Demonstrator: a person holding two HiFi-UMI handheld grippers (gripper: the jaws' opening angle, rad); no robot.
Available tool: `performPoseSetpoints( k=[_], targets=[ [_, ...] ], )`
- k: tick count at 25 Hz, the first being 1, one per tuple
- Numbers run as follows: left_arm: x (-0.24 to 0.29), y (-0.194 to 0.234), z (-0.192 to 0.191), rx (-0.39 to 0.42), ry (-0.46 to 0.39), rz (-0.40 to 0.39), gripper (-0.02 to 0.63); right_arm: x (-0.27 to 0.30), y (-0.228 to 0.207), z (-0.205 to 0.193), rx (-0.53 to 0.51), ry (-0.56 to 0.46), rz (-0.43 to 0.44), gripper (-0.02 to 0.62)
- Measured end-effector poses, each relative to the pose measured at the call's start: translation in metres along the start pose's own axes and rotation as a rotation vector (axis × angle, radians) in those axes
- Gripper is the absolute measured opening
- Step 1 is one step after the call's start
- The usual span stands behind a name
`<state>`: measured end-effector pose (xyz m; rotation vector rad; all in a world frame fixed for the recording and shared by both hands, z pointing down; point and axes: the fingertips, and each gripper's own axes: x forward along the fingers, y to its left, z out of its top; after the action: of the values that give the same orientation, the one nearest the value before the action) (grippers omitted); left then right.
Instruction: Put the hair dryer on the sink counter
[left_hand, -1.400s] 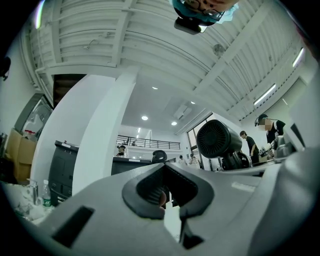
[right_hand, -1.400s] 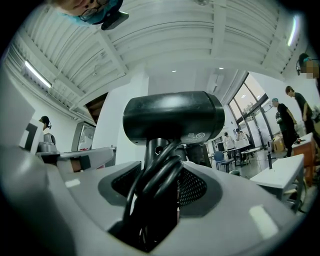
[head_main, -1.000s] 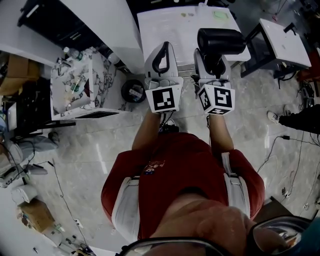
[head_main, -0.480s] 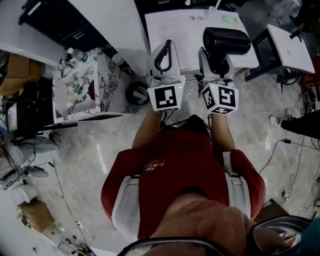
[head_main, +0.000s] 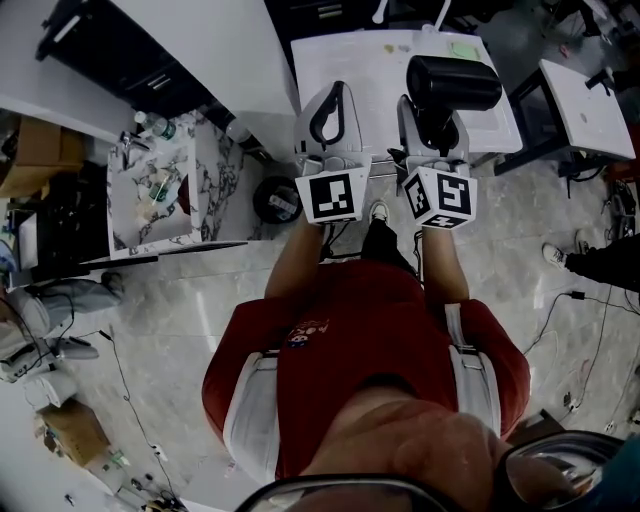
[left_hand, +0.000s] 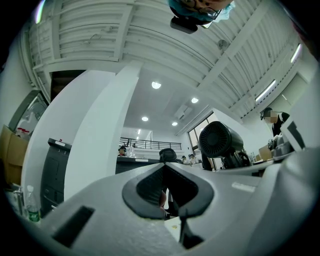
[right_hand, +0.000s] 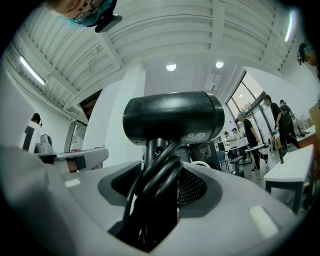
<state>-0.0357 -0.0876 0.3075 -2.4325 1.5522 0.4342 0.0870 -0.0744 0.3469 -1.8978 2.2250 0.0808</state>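
The black hair dryer (head_main: 452, 80) stands upright in my right gripper (head_main: 432, 125), which is shut on its handle, with the black cord bunched along it. In the right gripper view the hair dryer's barrel (right_hand: 172, 117) lies crosswise above the right gripper (right_hand: 160, 172). My left gripper (head_main: 335, 90) is held level beside it, shut and empty. In the left gripper view the left gripper's tips (left_hand: 164, 170) meet, and the hair dryer's grille (left_hand: 220, 142) shows to the right. The marble-patterned sink counter (head_main: 205, 165) lies to the left, apart from both grippers.
A white table (head_main: 380, 55) stands straight ahead under the grippers. A dark cabinet (head_main: 130, 60) and a white pillar (head_main: 235, 45) rise at the upper left. A round black object (head_main: 275, 197) sits on the floor by the counter. A second white table (head_main: 590, 95) and cables lie to the right.
The person has walked forward: the table, counter and floor have slid down in the head view. Both grippers keep their pose, the hair dryer still held. A foot now shows below the grippers.
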Motion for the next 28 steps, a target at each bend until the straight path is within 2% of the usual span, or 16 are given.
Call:
performPoseSetpoints(
  k=[20, 28],
  targets=[
    [0.142, 0.011, -0.047, 0.009, 0.02, 0.027, 0.002, 0.135, -0.072, -0.016, 0.014, 0.034, 0.037, 0.227],
    [0.193, 0.003, -0.061, 0.034, 0.031, 0.04, 0.002, 0.178, -0.106, -0.018, 0.037, 0.038, 0.061, 0.227]
  ],
)
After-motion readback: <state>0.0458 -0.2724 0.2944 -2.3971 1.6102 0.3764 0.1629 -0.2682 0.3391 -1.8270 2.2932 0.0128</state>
